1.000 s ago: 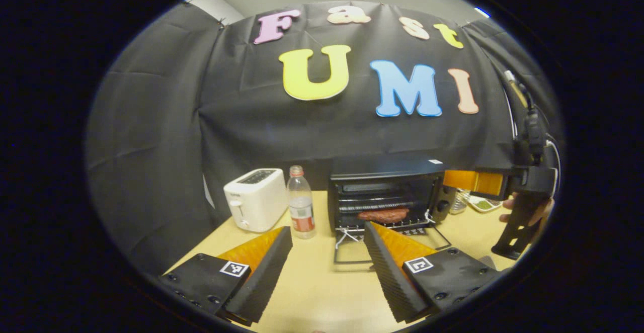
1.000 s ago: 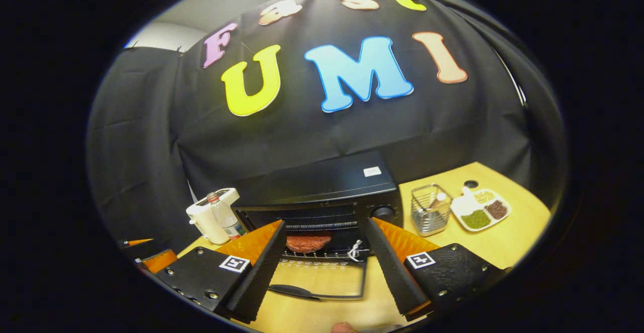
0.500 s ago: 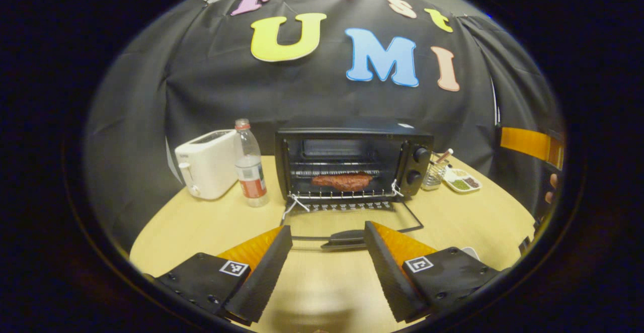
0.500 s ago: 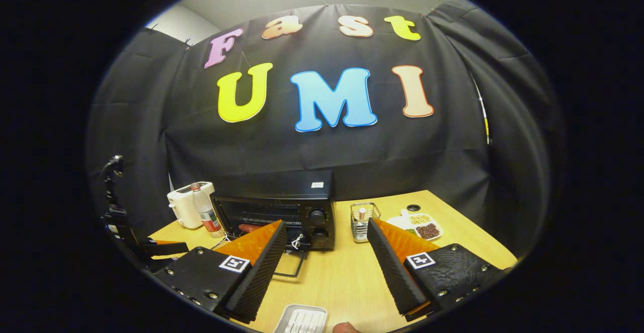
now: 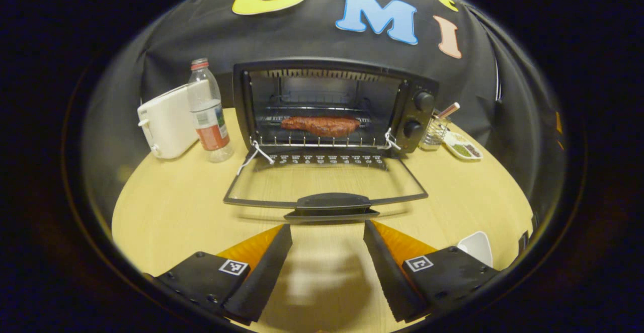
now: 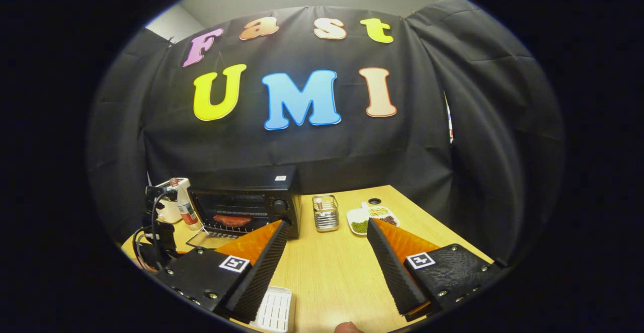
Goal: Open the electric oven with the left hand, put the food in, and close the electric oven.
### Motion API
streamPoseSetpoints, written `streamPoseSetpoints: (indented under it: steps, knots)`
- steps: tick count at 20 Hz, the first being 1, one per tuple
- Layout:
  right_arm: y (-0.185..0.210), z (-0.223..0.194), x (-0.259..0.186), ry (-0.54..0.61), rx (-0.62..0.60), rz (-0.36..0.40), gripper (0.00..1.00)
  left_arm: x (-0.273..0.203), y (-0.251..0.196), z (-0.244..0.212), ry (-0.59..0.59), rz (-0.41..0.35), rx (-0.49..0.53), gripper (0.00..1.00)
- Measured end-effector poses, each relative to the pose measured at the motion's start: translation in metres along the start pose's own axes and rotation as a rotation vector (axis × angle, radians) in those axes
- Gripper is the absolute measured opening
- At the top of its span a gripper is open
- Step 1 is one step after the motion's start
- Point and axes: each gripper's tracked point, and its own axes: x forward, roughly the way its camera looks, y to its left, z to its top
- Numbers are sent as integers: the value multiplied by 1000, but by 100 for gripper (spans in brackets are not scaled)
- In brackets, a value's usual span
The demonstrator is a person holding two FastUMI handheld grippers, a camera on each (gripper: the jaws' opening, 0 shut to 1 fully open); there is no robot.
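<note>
The left gripper (image 5: pixel 327 232) hangs empty, fingers spread, just short of the door handle (image 5: pixel 332 202) at 12 o'clock. Beyond the lowered door, the electric oven (image 5: pixel 332 106) stands open — the food (image 5: pixel 321 125) lies on its rack. The right gripper (image 6: pixel 324 232) — fingers spread, empty — hovers over the table (image 6: pixel 332 267), oven at 11 o'clock.

A black metal electric oven (image 5: pixel 332 106) is seen on a pale wood-grain tabletop (image 5: pixel 176 207), with reddish-brown meat (image 5: pixel 320 125), a white plastic toaster (image 5: pixel 168 121) and a red-capped clear bottle (image 5: pixel 209 109)

A staged recording booth — black cloth wall (image 6: pixel 322 152), kitchen appliances on one wooden table (image 5: pixel 176 207).
</note>
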Motion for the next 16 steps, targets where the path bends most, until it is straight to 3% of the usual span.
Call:
streamPoseSetpoints:
  steps: [8,16]
  knots:
    - [-24,1,-14,11,-6,-74,98,32,-1,-7,52,13,38,98]
    - [-18,2,-15,9,-29,-59,98,23,-1,4,11,36,29,97]
